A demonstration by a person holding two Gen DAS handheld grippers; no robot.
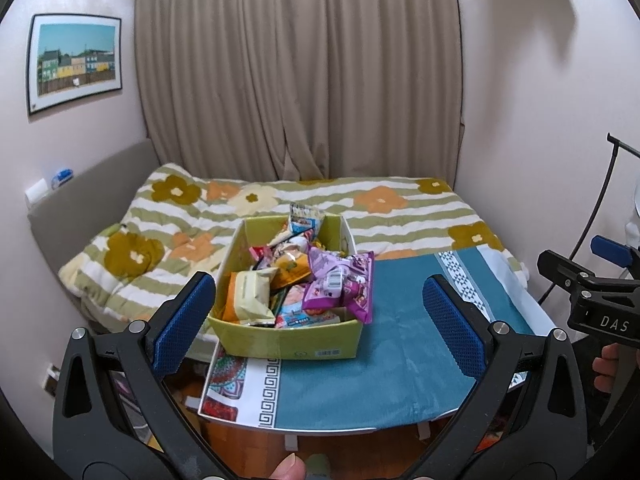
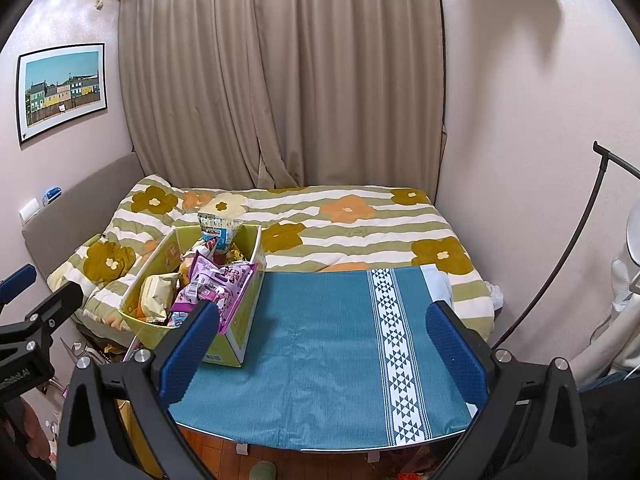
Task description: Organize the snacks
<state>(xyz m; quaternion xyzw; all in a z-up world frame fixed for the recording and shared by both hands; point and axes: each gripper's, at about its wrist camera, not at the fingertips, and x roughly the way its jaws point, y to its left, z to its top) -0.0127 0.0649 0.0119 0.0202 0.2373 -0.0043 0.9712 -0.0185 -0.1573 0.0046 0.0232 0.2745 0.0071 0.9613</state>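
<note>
A yellow-green cardboard box (image 1: 280, 344) full of snack packets stands on the left part of a small table with a teal cloth (image 1: 392, 352). A purple packet (image 1: 344, 284) lies on top, a pale yellow one (image 1: 248, 292) at the left, a blue-white one (image 1: 304, 218) stands at the far end. My left gripper (image 1: 320, 312) is open and empty, above the table's near edge, in front of the box. My right gripper (image 2: 324, 344) is open and empty over the teal cloth (image 2: 320, 340), right of the box (image 2: 236, 332). The right gripper also shows in the left wrist view (image 1: 592, 280).
A bed with a flowered striped quilt (image 1: 400, 208) lies right behind the table. Beige curtains (image 1: 300, 80) hang behind it. A wall stands at the right with a black curved stand (image 2: 560, 264). Clutter lies on the floor under the table's left side (image 2: 100, 352).
</note>
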